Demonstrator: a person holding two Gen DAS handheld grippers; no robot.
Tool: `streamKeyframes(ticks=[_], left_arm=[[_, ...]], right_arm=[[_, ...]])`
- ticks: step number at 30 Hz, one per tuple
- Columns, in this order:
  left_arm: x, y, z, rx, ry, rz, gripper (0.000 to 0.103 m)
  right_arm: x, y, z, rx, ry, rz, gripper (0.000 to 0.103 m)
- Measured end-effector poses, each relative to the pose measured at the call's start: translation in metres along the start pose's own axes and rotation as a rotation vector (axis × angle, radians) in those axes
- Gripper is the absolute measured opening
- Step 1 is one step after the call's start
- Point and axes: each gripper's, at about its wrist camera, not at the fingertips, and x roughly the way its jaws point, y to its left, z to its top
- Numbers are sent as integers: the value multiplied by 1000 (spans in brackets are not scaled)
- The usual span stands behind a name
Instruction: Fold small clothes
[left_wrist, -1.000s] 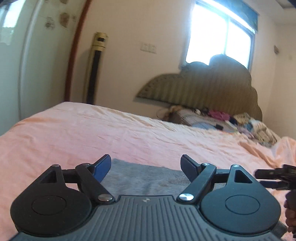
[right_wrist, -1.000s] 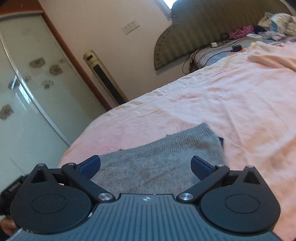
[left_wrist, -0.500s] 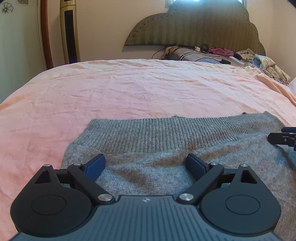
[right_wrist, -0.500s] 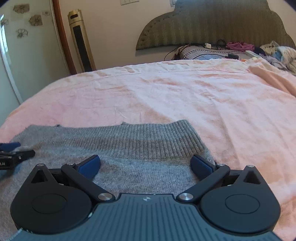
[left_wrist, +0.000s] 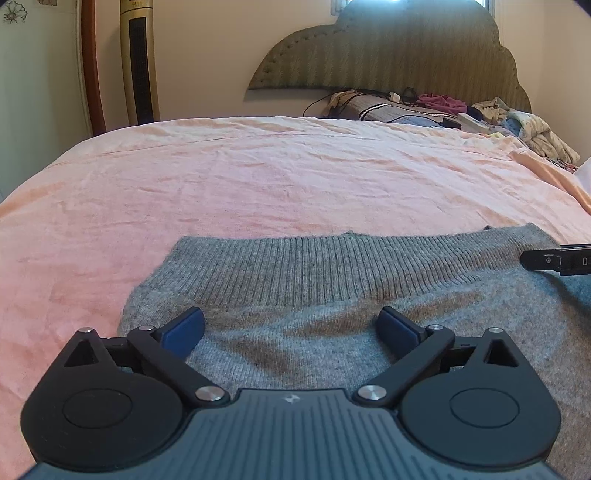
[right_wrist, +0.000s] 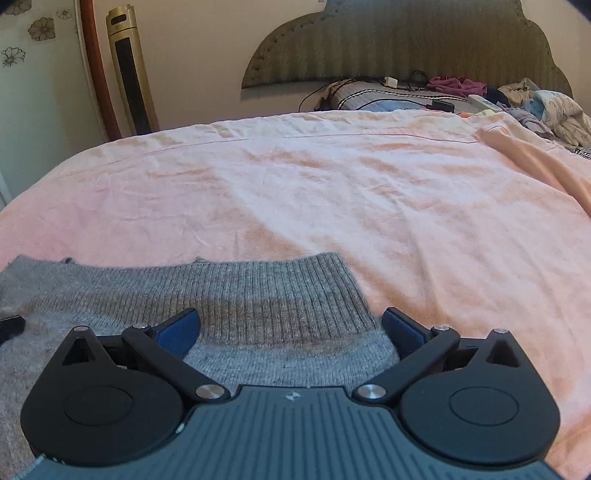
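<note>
Your left gripper (left_wrist: 291, 328) has its blue-tipped fingers (left_wrist: 183, 329) spread wide apart, holding nothing, low over the left part of the grey sweater (left_wrist: 332, 295). Your right gripper (right_wrist: 291, 328) is spread just as wide and also grips nothing; it sits over the sweater's right end, its right finger (right_wrist: 402, 328) beside the edge of the knit where the cloth meets the sheet. In the left view the tip of your right gripper shows at the far right, over the ribbed band (left_wrist: 332, 269). The sweater lies flat on the near part of the pink bedsheet (left_wrist: 258, 184), ribbed band turned away from you. Farther out, a pile of clothes (right_wrist: 546, 107) and a striped pillow with cables (right_wrist: 388, 94) sit at the head of the bed under the olive headboard (right_wrist: 406, 40). A gold tower fan (right_wrist: 129, 70) stands against the wall to the left.
</note>
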Motion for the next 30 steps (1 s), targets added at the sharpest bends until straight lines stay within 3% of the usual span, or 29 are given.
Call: streamKeyframes(ticks=[3,5,8,11,13,17,21,23,24,25,26,27,30], left_arm=[[-14,5,-4,-41,-45,46,101],[-46,19,-17,-148,-132,90,101],[-110,58,-53,-427,-209,4,102],[-157,84,-101,-690,-187,-93,102],[-177,87,-131,-787,-183,-134,102],[-184,73,-158,-830,-155,-195,102],[-168,64,-148,-835,-162,-210,101],[-160,66,-142,-872,-176,-183,100],[-157,66,-140,-878,-171,-155,81],[-152,66,-138,-874,-144,-119,35],[-143,65,-135,-863,-88,-84,18],[-139,64,-135,-850,-71,-56,8],[-138,61,-130,-816,-62,-41,8]], right_arm=[[-1,-2,-1,7,-4,3,103],[-6,-4,-3,26,-14,13,103],[-10,-10,-5,61,-32,31,103],[-11,-16,-5,87,-42,50,103],[-11,-15,-5,84,-41,49,103],[-12,-15,-6,92,-48,52,103],[-16,-20,-9,127,-64,68,103],[-17,-23,-10,144,-73,78,103],[-18,-24,-11,152,-76,84,103],[-18,-26,-11,161,-79,91,103],[-18,-27,-11,168,-82,96,103],[-18,-28,-11,175,-85,102,103],[-19,-31,-12,195,-93,117,103]])
